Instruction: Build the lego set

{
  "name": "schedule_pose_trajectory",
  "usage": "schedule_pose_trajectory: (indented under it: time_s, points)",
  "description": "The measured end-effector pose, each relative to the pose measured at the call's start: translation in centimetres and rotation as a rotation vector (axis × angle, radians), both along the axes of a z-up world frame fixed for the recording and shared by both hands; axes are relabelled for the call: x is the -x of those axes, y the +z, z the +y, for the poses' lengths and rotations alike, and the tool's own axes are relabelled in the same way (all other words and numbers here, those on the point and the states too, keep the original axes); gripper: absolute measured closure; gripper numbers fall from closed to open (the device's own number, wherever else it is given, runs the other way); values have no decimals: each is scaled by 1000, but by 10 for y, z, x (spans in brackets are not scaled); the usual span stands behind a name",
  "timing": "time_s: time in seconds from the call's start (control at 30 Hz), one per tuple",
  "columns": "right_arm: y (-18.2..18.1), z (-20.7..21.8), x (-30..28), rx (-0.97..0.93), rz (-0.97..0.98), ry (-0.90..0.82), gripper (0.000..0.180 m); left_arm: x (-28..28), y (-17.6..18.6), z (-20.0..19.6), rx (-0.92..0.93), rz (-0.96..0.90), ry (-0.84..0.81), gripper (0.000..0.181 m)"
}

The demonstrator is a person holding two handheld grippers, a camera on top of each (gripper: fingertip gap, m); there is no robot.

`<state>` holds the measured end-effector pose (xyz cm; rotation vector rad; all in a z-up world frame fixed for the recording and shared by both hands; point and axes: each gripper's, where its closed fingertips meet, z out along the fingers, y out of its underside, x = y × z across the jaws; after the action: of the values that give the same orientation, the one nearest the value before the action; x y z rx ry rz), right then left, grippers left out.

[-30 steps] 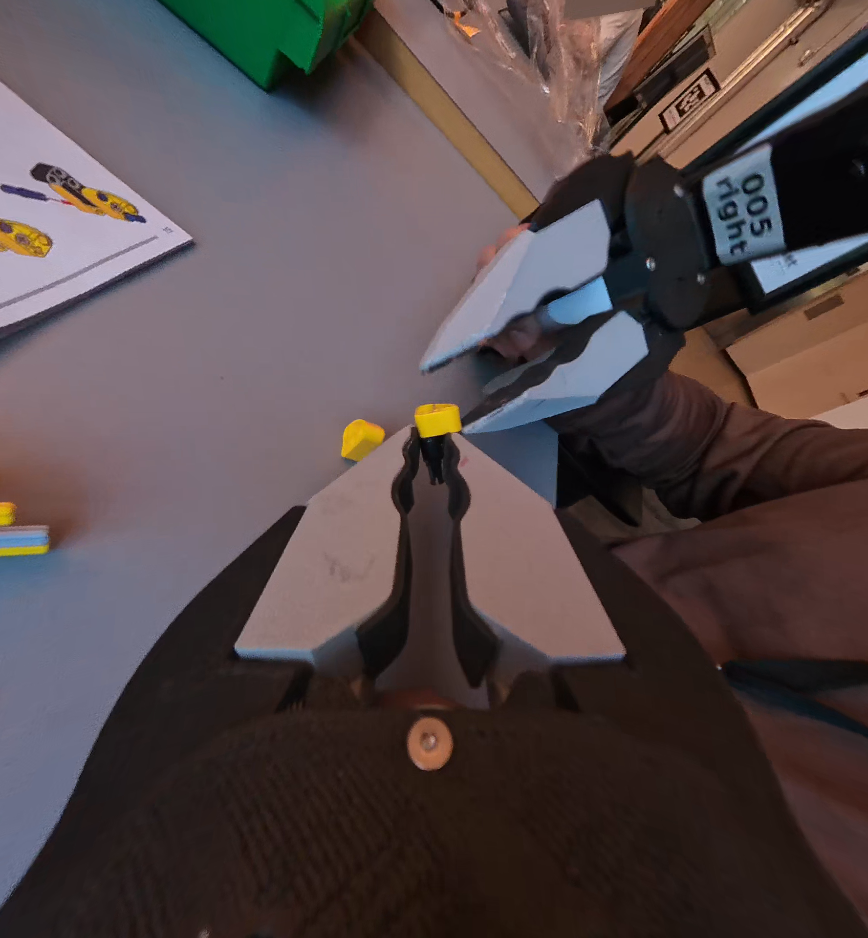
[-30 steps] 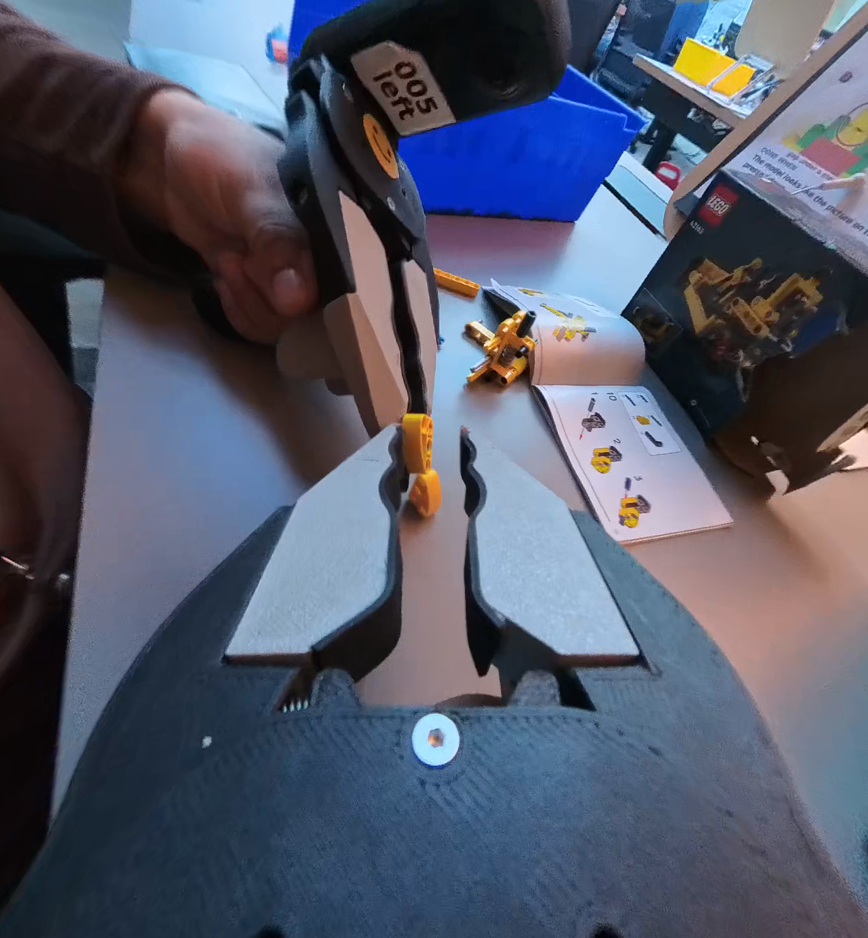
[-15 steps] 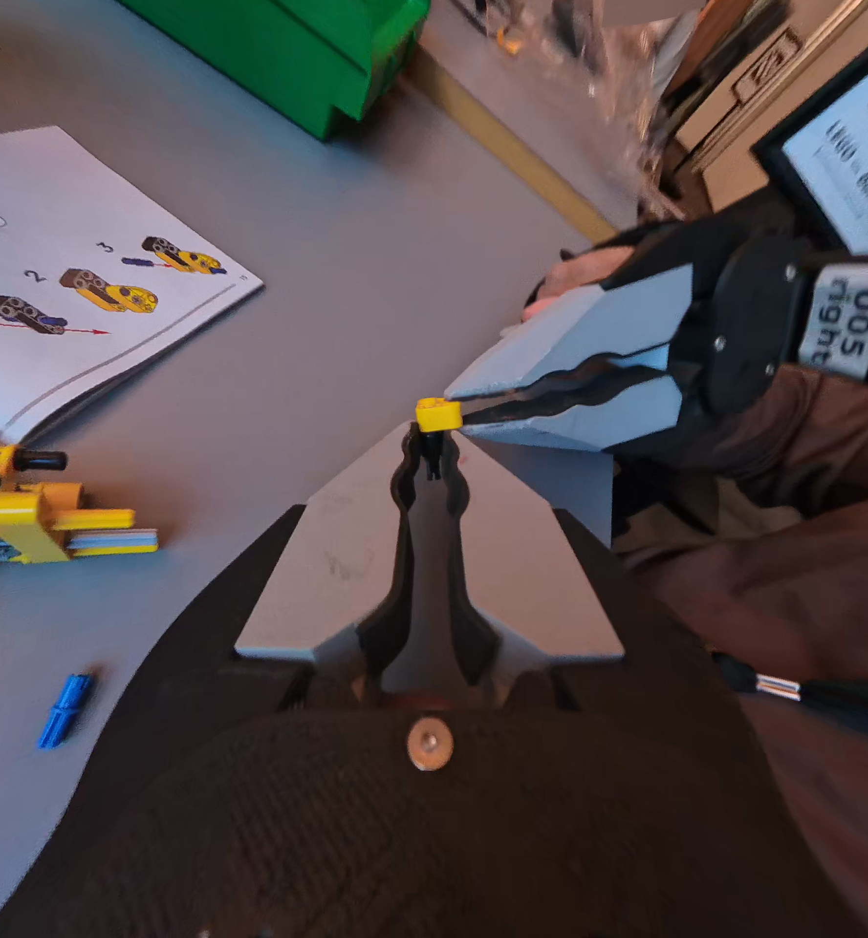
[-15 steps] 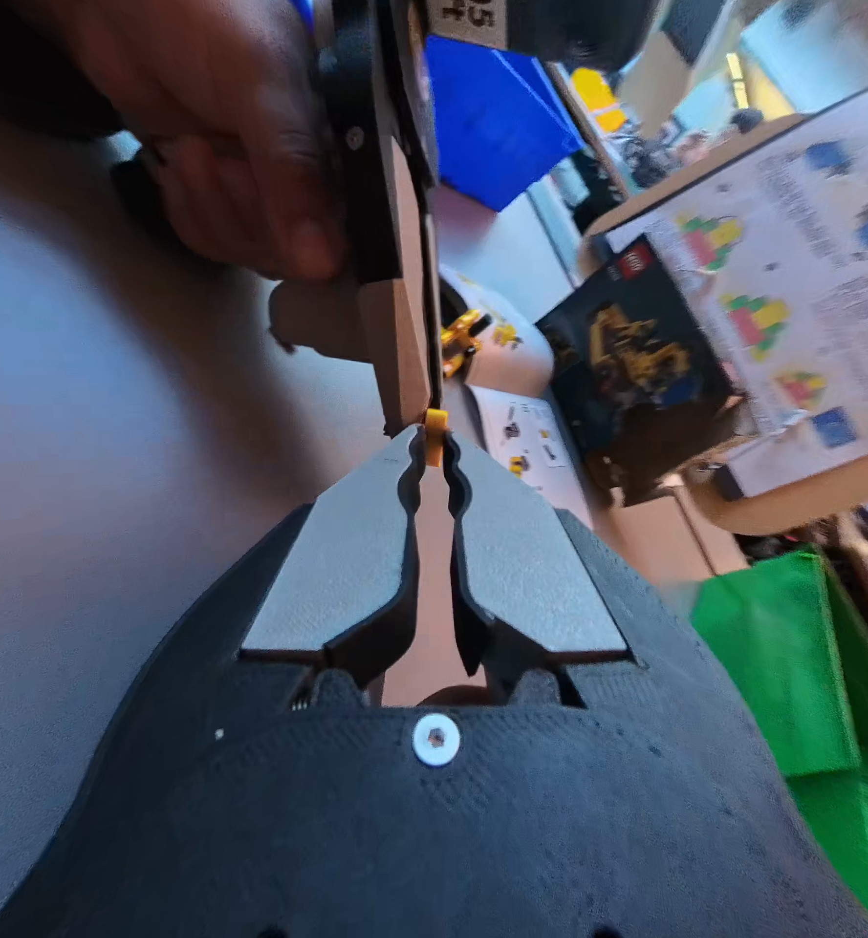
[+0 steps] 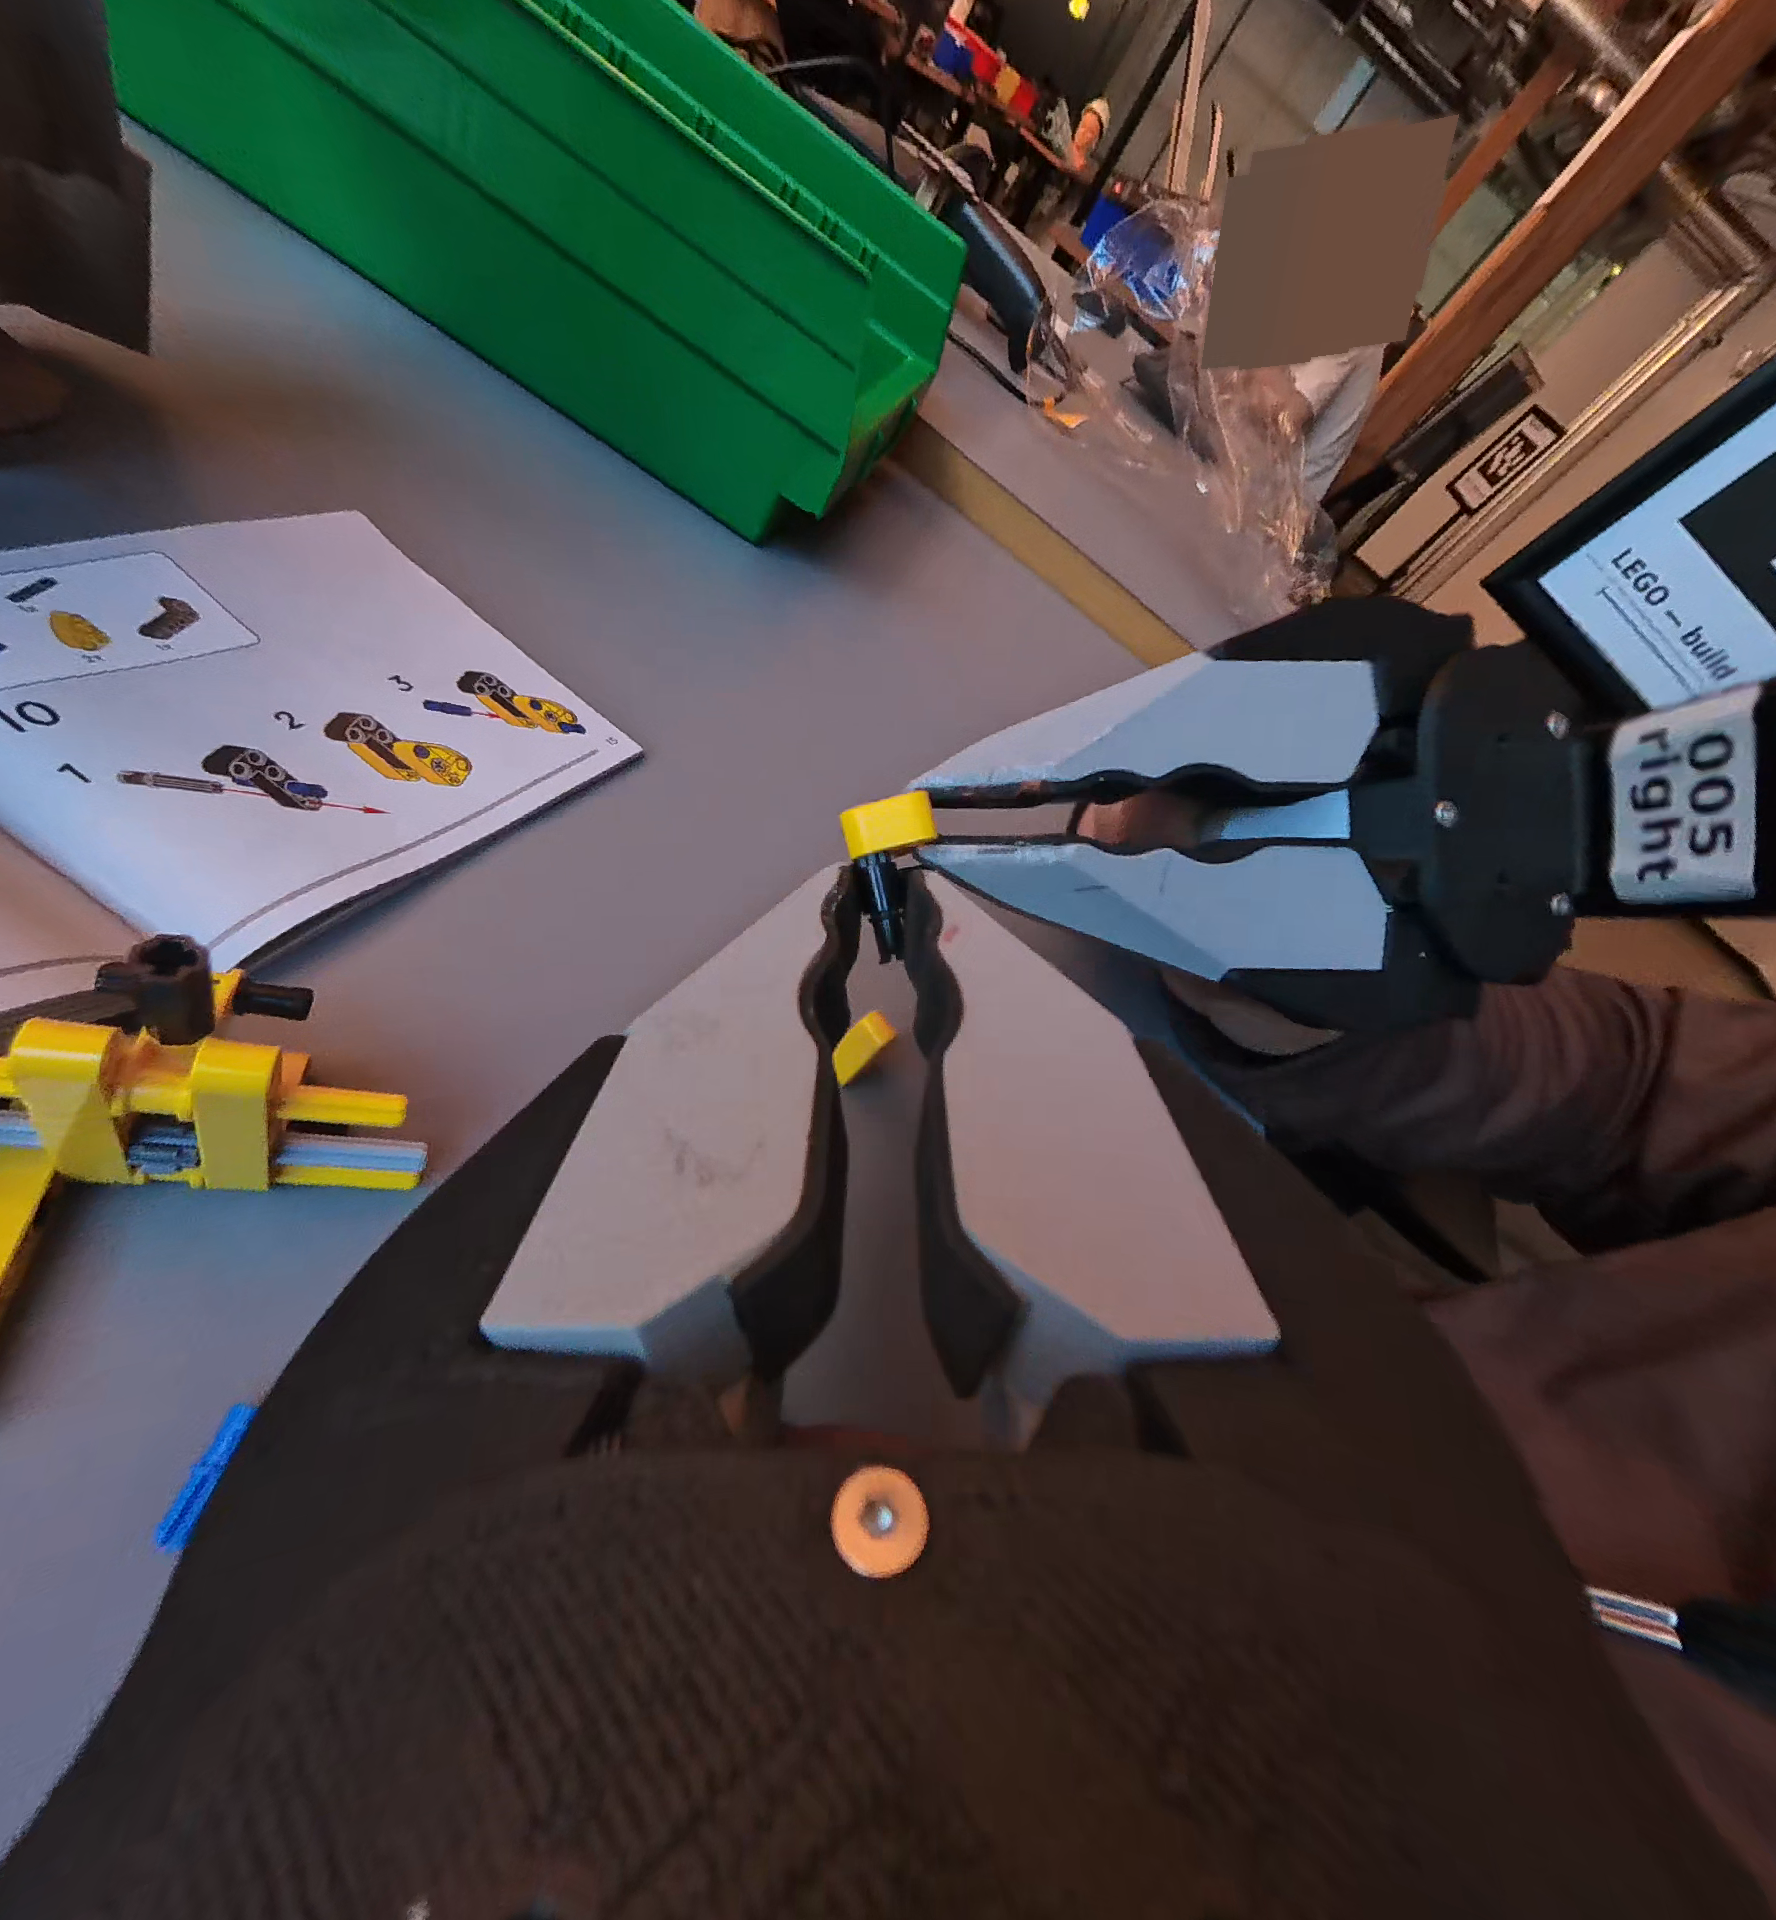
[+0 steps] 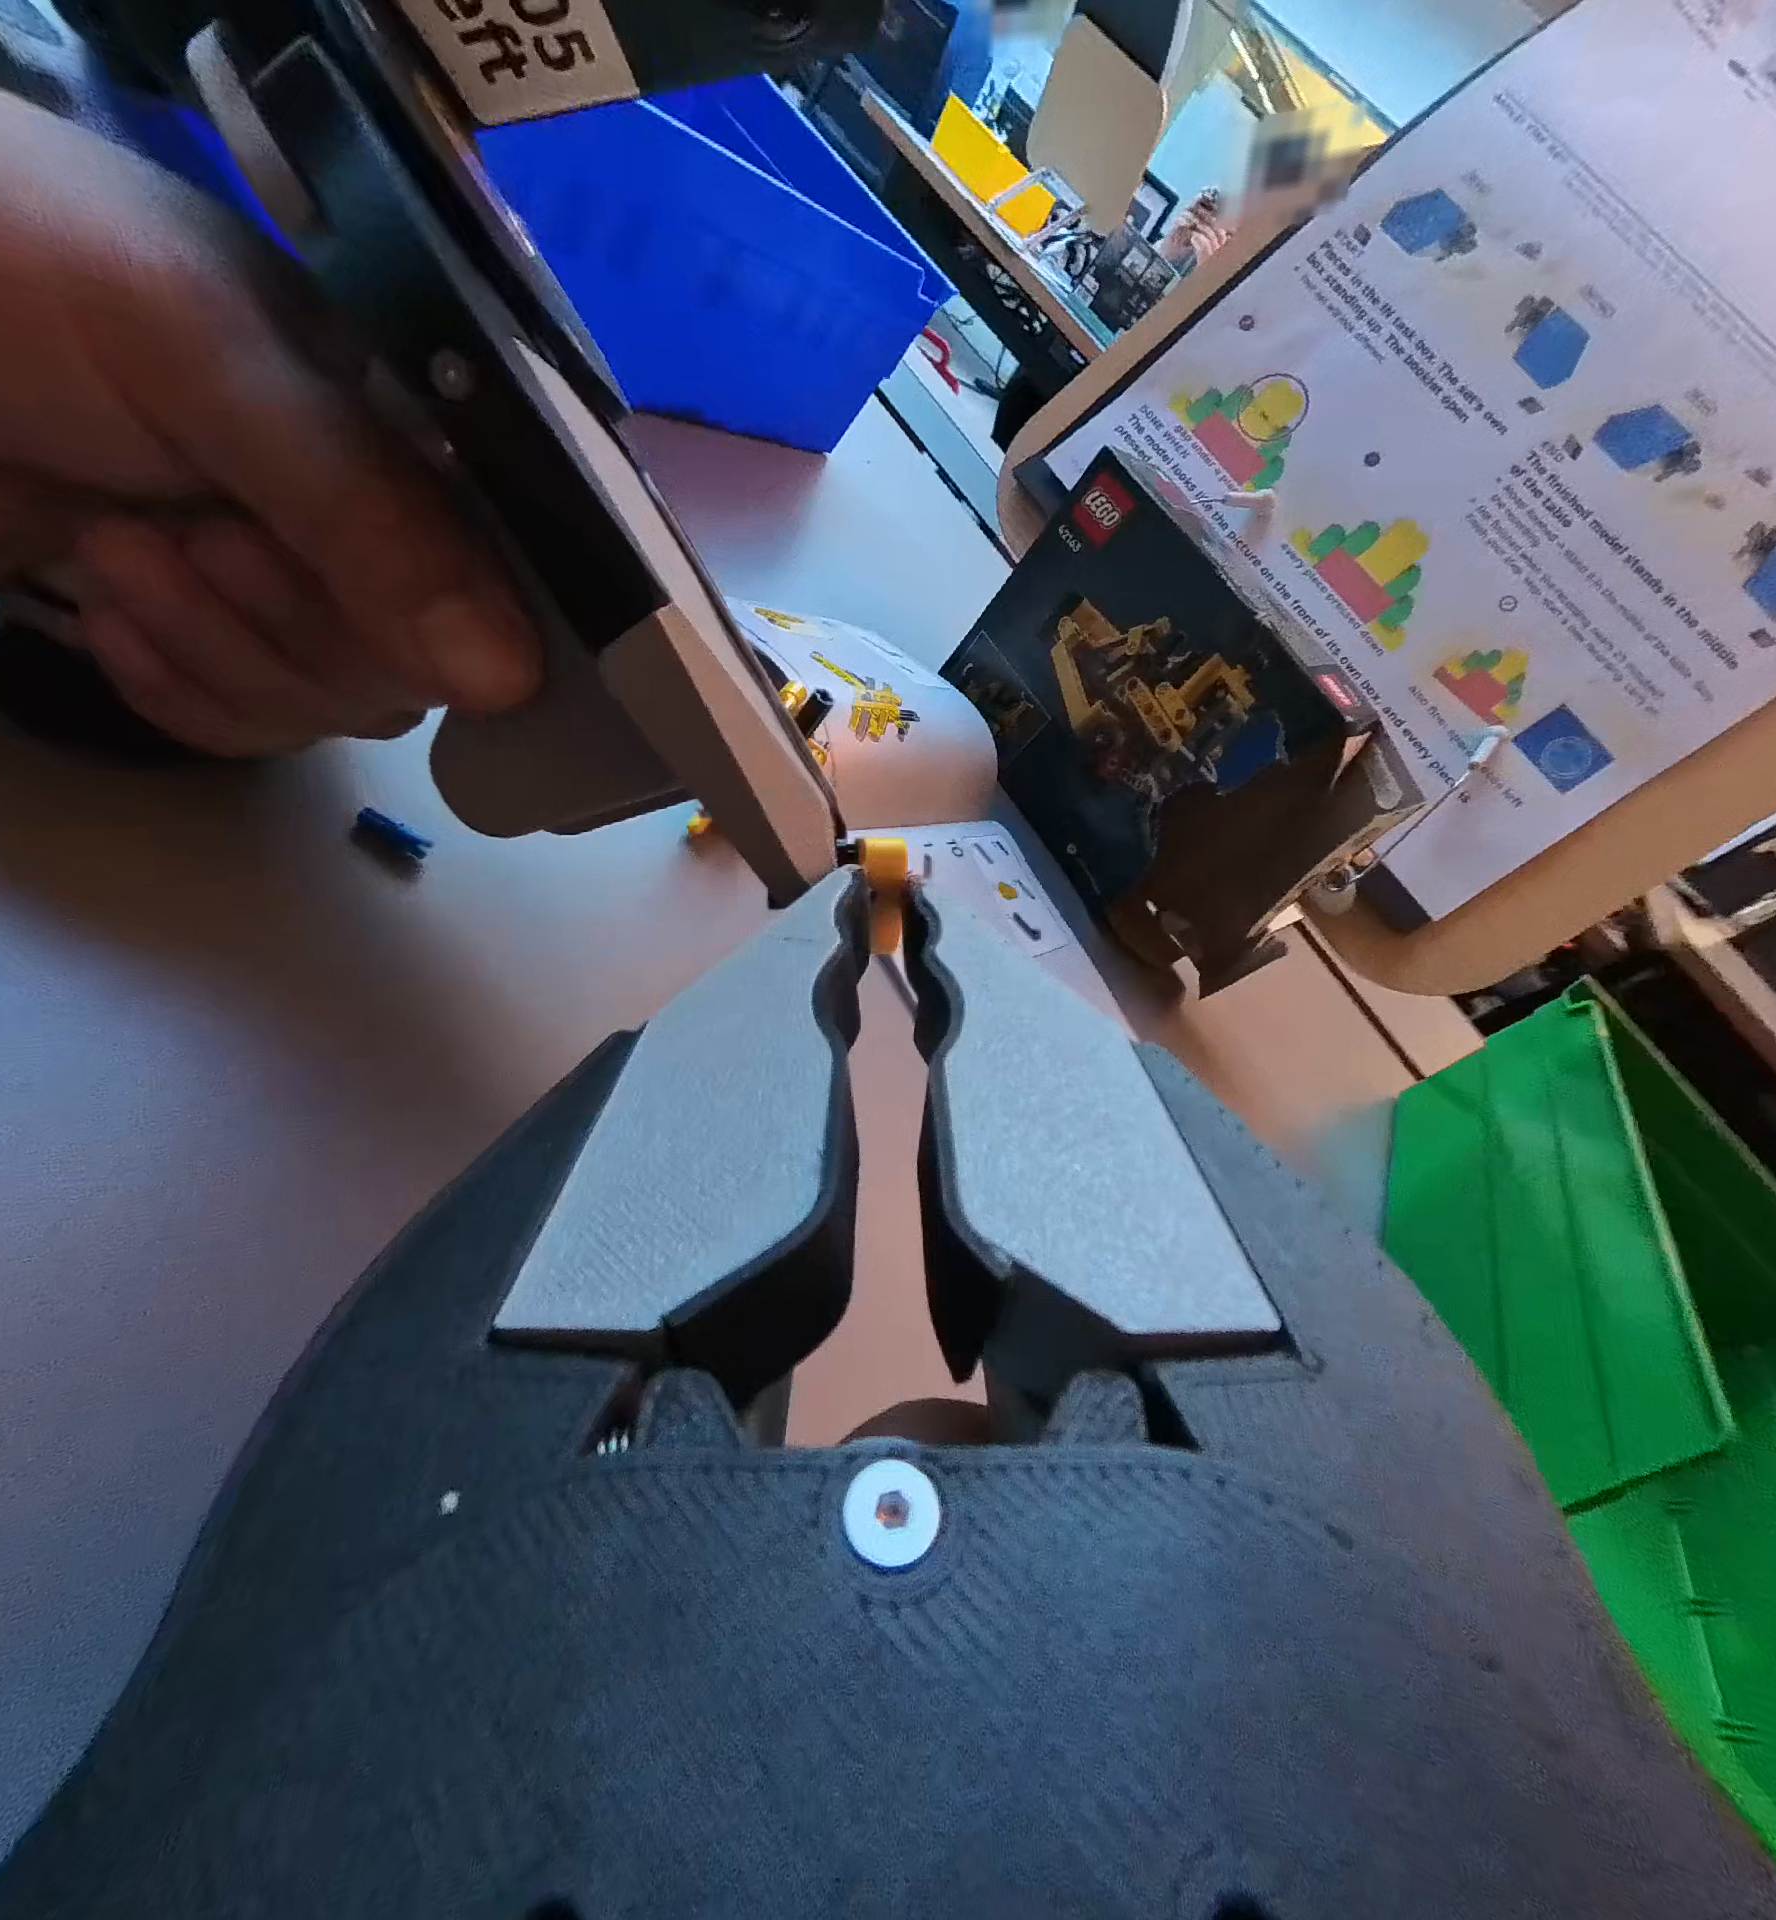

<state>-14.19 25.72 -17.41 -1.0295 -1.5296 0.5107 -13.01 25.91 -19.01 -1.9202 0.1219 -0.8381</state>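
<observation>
My left gripper (image 5: 879, 914) is shut on a small black pin (image 5: 880, 906) that sticks up from its tips. My right gripper (image 6: 886, 914) is shut on a small yellow piece (image 6: 882, 883). In the left wrist view the right gripper (image 5: 925, 826) comes in from the right and holds the yellow piece (image 5: 886, 826) on top of the black pin, the two touching. A second yellow piece (image 5: 863, 1044) lies on the table under my left fingers. A part-built yellow and grey model (image 5: 136, 1101) lies at the left.
An open instruction booklet (image 5: 271, 727) lies on the grey table (image 5: 603, 623), with a green bin (image 5: 551, 239) behind it. A blue pin (image 5: 200, 1475) lies near the left edge. In the right wrist view stand the set's box (image 6: 1164, 707), a blue bin (image 6: 718, 270) and an instruction board (image 6: 1549, 436). Left and right tips are no more than a few centimetres apart.
My right gripper has closed from open onto the yellow piece atop the black pin. Both grippers have risen and turned together, bringing the booklet and model into view.
</observation>
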Motion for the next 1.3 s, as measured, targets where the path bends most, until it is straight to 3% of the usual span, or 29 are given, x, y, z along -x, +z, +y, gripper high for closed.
schedule_pose_trajectory:
  time_s: [0.1, 0.2, 0.33, 0.43, 0.63, 0.77, 0.9, 1.13, 1.3]
  points:
    - [1, 0, 0, -146, -21, -27, 177, 0, 1, -1, 8, -34, -9, 175]
    - [1, 1, 1, -125, -19, -23, 177, 1, 1, 0, -1, -8, 5, 174]
    - [2, 4, 5, 146, 29, -12, 176, 8, 2, 4, -79, 195, 79, 174]
    - [3, 6, 11, 355, 69, 17, 176, 13, 3, 6, -77, 175, 103, 175]
    - [-7, 6, 11, 108, -68, 55, 175, 16, -3, 6, 1, 70, 73, 176]
    - [-4, 5, 11, 303, -30, 125, 176, 15, -1, 6, -24, 103, 79, 176]
    - [-4, 10, 12, 447, -4, 153, 164, 15, -3, 7, -10, 94, 82, 176]
    - [-3, 4, 15, 82, -31, 124, 175, 16, -4, 8, 6, 76, 99, 176]
    - [-4, 6, 17, 359, -22, 193, 172, 15, -8, 10, 30, 81, 106, 176]
